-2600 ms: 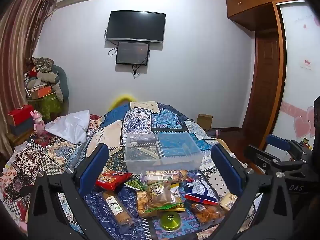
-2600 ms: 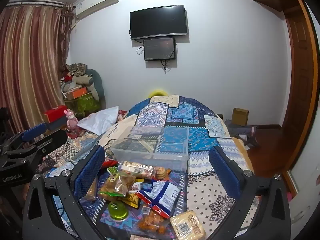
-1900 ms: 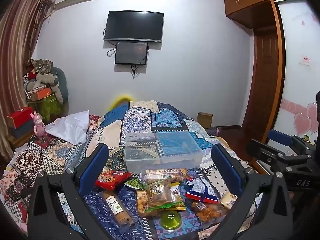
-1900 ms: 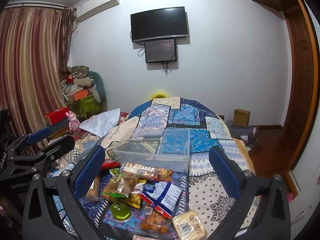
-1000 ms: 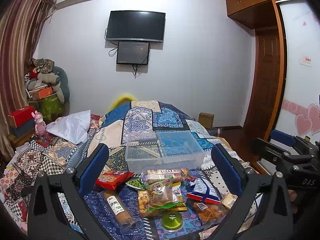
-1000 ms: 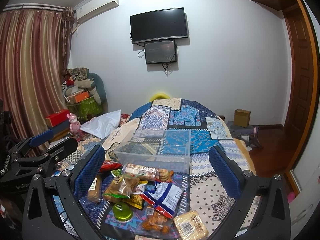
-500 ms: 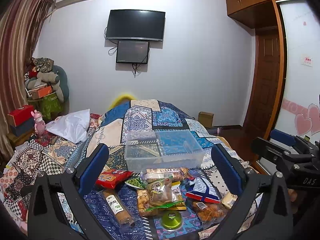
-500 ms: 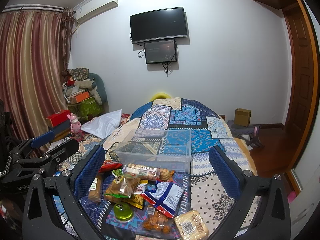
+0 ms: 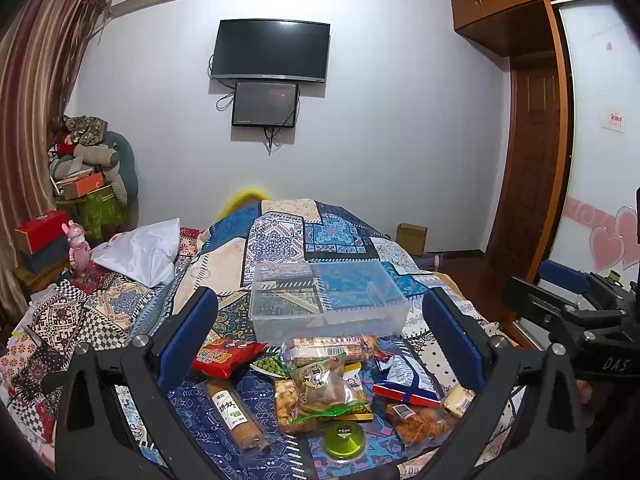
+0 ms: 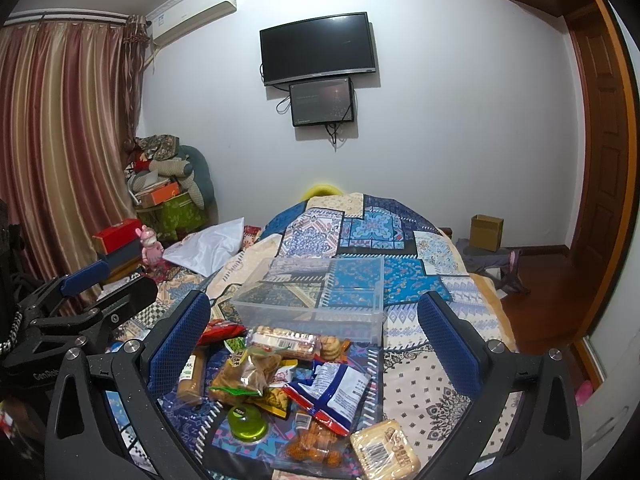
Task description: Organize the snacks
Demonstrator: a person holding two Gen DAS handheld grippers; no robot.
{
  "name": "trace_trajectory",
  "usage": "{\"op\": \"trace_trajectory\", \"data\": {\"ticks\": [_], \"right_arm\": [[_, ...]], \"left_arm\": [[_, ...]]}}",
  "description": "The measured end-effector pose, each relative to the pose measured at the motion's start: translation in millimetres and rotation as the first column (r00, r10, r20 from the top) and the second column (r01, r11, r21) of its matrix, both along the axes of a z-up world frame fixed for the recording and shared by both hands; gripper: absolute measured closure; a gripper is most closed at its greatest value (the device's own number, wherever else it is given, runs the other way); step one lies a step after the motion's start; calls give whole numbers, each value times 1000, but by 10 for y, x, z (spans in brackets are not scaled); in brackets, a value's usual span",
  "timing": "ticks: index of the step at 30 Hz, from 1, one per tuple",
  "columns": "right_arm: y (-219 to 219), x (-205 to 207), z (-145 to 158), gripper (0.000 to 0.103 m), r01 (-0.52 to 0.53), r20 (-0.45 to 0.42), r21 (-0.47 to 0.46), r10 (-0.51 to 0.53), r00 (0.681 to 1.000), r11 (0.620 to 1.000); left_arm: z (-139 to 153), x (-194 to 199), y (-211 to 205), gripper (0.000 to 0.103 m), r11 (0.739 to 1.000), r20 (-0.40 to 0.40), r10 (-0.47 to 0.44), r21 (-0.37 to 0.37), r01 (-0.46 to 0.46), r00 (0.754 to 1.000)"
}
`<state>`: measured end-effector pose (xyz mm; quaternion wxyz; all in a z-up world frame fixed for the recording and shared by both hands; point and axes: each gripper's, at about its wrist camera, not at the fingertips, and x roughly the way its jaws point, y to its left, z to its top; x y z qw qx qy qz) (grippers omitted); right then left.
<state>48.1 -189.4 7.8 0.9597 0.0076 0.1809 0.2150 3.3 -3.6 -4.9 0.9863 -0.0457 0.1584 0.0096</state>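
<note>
Snacks [image 9: 320, 384] heaped, lower packets overlapped | left tongs [image 9: 320, 344] apart | right tongs [image 10: 316, 344] apart, empty

Both wrist views face forward, sharing snack pile [image 9: 320, 384], bin [image 10: 316, 296]

The right tool [image 10: 316, 340] hung over the bed [image 10: 424, 376] with its blue-padded fingers [image 10: 178, 340] spread wide and nothing between them. In the lower middle of the frame the snacks lay heaped on the patchwork quilt: a green round tin [image 10: 247, 422], a blue-and-white packet [image 10: 340, 396], a wrapped biscuit roll [image 10: 286, 343] and a pale wrapped cake [image 10: 386, 450] at the lower right. Just above the heap stood a clear plastic box [image 10: 316, 294], empty. The left tool [image 10: 86, 292] reached in from the left edge. A dark television [image 10: 318, 48] hung on the wall, upper centre.
</note>
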Motion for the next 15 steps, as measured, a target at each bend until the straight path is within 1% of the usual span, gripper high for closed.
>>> {"op": "trace_trajectory", "data": {"ticks": [9,12,15], "right_arm": [[0,79,-84,0,0,-22,-4,0,1000,1000],[-21,136,-120,0,5,-38,-6,-5,999,1000],[-56,230,-190,0,6,-65,-13,-7,998,1000]], "left_arm": [[-33,75,18,0,1000,-11,-5,6,5,1000],[-83,136,46,0,1000,-33,-18,-5,17,999],[-165,235,99,0,998,-74,-56,-29,54,996]]}}
